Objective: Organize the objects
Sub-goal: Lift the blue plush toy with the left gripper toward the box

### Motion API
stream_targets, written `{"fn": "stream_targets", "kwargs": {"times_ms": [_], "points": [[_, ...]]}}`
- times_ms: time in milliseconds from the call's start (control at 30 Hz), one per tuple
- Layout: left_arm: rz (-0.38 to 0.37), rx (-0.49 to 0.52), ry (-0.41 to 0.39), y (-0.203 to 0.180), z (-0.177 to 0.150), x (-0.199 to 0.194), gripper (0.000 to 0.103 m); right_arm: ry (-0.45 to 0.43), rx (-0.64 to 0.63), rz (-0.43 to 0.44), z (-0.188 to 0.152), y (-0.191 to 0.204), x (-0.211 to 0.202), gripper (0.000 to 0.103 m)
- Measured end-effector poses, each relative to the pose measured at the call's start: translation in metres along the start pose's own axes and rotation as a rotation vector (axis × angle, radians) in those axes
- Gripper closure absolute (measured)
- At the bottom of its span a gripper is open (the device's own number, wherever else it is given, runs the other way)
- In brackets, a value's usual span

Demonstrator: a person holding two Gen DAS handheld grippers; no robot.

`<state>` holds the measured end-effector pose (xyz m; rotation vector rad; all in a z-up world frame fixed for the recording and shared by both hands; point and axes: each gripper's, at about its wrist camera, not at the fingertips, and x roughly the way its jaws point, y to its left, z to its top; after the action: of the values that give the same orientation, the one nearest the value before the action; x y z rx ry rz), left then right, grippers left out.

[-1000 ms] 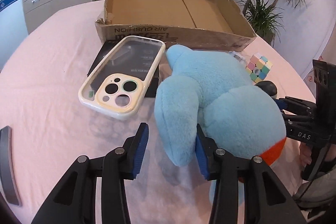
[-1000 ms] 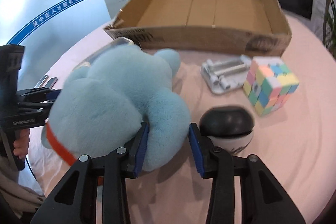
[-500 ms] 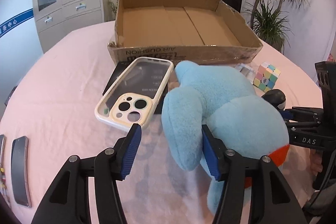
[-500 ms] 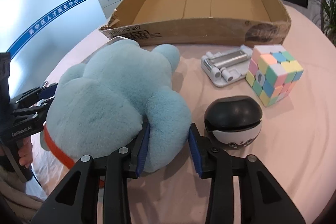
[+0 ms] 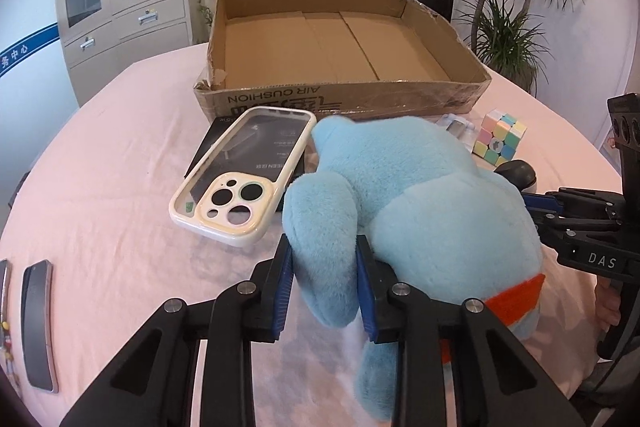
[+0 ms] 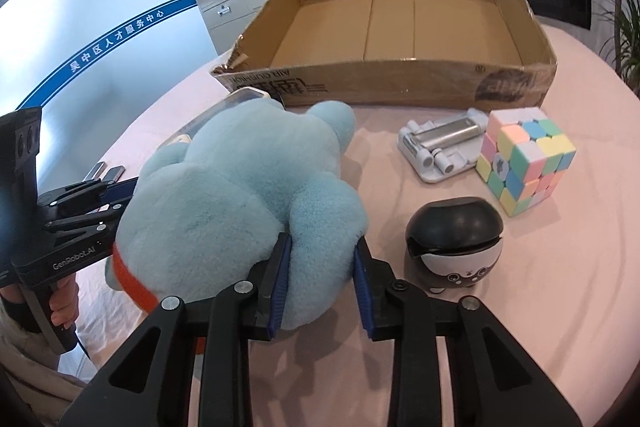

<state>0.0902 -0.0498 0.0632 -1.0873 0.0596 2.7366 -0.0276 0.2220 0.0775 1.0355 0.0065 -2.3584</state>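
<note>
Plush toy: a light-blue plush toy (image 5: 420, 195) with an orange-red band lies on the pink tablecloth (image 5: 112, 155), in front of the cardboard box and outside it; in the left wrist view it fills the middle and the 4 o'clock side.
Left gripper: the left gripper (image 5: 325, 279) has its blue pads pressed into one rounded limb of the toy, the fur bulging between them; fingers clamped on the plush.
Right gripper: the right gripper (image 6: 320, 277) pinches another rounded limb on the toy's opposite side, pads sunk into the fur; fingers likewise clamped on the plush.
Hand: in the right wrist view a hand (image 6: 64, 301) wraps the handle of the left gripper at 8 o'clock.
Phone case: a cream-rimmed clear phone case (image 5: 244, 179) lies at 10 o'clock of the toy, touching or almost touching it, resting partly on a flat black packet (image 5: 208, 151).
Cardboard box: an open, shallow cardboard box (image 6: 400, 89) sits at 12 o'clock behind the toy, printing on its near wall upside down.
White stand: a small white stand with a metal roller (image 6: 442, 147) lies at 2 o'clock of the toy in the right wrist view, just beside the cube.
Cube: a pastel puzzle cube (image 6: 526, 165) stands at 3 o'clock, near the box's right corner.
Round gadget: a black-and-white ball-shaped gadget (image 6: 454, 245) sits just right of the right gripper's fingers, apart from the toy.
Edge items: dark flat phones (image 5: 38, 323) lie at 8 o'clock in the left wrist view, well apart from the toy.
</note>
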Motion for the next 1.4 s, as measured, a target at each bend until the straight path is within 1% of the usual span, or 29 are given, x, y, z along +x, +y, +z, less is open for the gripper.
{"fn": "stream_targets", "kwargs": {"times_ms": [233,300,367,433,500,600,700,767,833,900,967,1200,1400], "points": [[-0.015,0.01,-0.047,-0.006,0.003,-0.013,0.077,-0.041,-0.013,-0.009,0.0,0.001,-0.013,0.077],[-0.018,0.011,-0.04,-0.007,0.003,-0.013,0.077,-0.048,-0.015,-0.01,0.001,0.001,-0.016,0.077],[-0.019,0.012,-0.003,-0.007,0.001,-0.006,0.077,-0.033,-0.013,-0.013,0.0,-0.001,-0.014,0.077],[-0.012,0.011,0.018,-0.005,-0.003,0.0,0.077,-0.004,0.008,-0.015,-0.001,-0.005,-0.008,0.074],[-0.016,-0.009,0.035,-0.001,-0.003,0.003,0.072,0.012,0.039,-0.013,-0.002,-0.009,-0.003,0.071],[-0.03,-0.025,0.048,0.003,-0.003,0.008,0.071,0.04,0.053,-0.008,-0.003,-0.012,0.004,0.07],[-0.047,-0.026,0.039,0.003,-0.004,0.012,0.072,0.05,0.065,0.003,-0.004,-0.015,0.008,0.069],[-0.069,-0.036,0.033,0.004,-0.005,0.013,0.075,0.062,0.095,0.032,-0.005,-0.02,0.014,0.07],[-0.094,-0.06,0.03,0.007,-0.006,0.015,0.077,0.07,0.117,0.068,-0.007,-0.024,0.016,0.073],[-0.094,-0.069,0.029,0.008,-0.007,0.014,0.078,0.057,0.116,0.069,-0.008,-0.022,0.014,0.076],[-0.084,-0.065,0.023,0.007,-0.007,0.011,0.078,0.04,0.095,0.058,-0.008,-0.017,0.01,0.077],[-0.068,-0.05,-0.025,0.002,0.001,-0.007,0.078,-0.03,0.018,-0.002,-0.002,-0.001,-0.011,0.078],[-0.069,-0.021,-0.068,-0.004,0.017,-0.019,0.078,-0.08,0.008,-0.018,0.006,0.0,-0.028,0.078]]}}
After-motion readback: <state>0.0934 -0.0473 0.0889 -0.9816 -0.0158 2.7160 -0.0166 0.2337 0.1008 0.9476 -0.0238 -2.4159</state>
